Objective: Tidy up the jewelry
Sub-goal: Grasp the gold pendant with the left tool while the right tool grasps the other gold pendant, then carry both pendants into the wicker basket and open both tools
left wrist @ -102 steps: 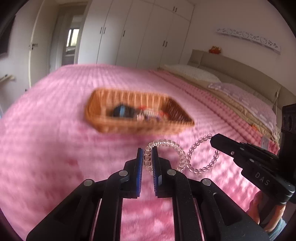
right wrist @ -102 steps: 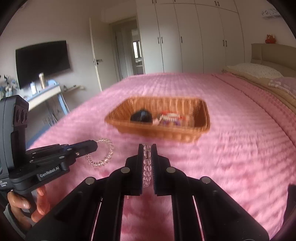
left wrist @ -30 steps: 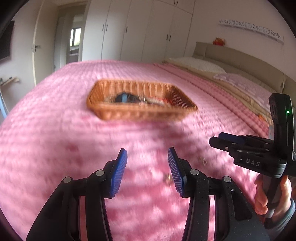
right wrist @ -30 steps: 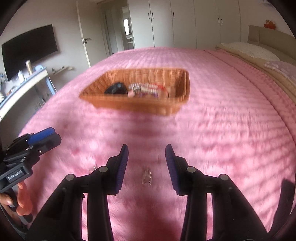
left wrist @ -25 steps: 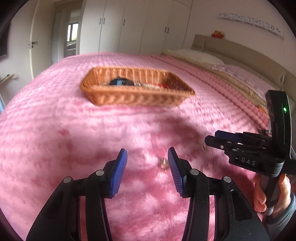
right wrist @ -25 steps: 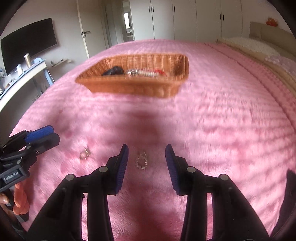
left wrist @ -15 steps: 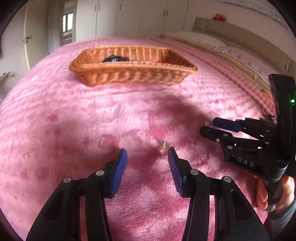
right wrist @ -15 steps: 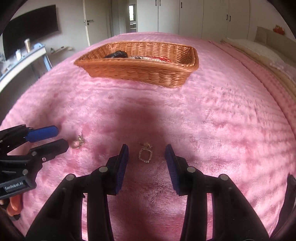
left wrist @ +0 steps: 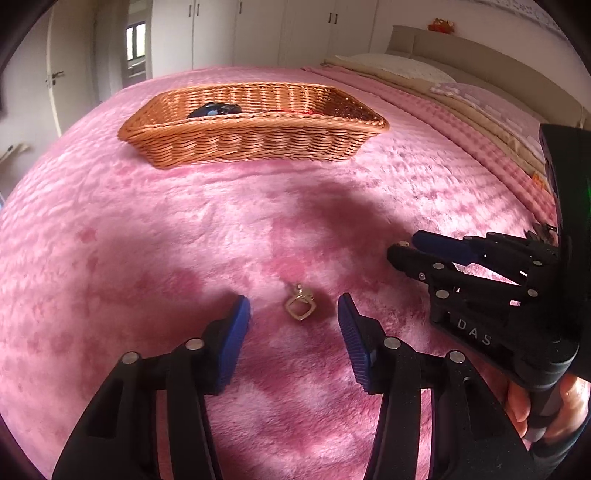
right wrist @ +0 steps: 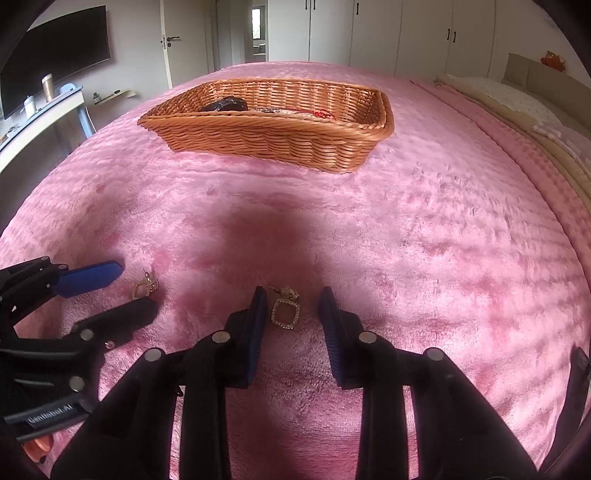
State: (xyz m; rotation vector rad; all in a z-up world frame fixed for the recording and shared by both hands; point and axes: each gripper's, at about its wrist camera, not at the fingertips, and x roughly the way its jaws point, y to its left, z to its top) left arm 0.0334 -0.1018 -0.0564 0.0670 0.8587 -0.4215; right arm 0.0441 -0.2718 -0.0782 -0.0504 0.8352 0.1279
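Two small gold square-hoop earrings lie on the pink plush blanket (left wrist: 147, 229). One earring (left wrist: 300, 308) sits between the blue pads of my left gripper (left wrist: 292, 306); the jaws are closing and the pads stand clear of it. The other earring (right wrist: 285, 312) lies between the jaws of my right gripper (right wrist: 292, 297), which are also closing, with gaps on both sides. In the right wrist view the left gripper (right wrist: 135, 290) straddles its earring (right wrist: 142, 288). The wicker basket (left wrist: 251, 140) stands further back with a dark item (left wrist: 214, 109) and other jewelry inside.
Pillows (left wrist: 399, 64) and a beige headboard line the bed's far right side. White wardrobes (right wrist: 369, 33) fill the back wall. A desk (right wrist: 40, 110) and a wall TV (right wrist: 55, 51) stand off the bed's left edge. A hand (left wrist: 546, 406) grips the right tool's handle.
Both grippers have sunk towards the blanket and each earring now lies between a pair of jaws. The right jaws have narrowed. The bead bracelets held earlier are gone from both grippers.
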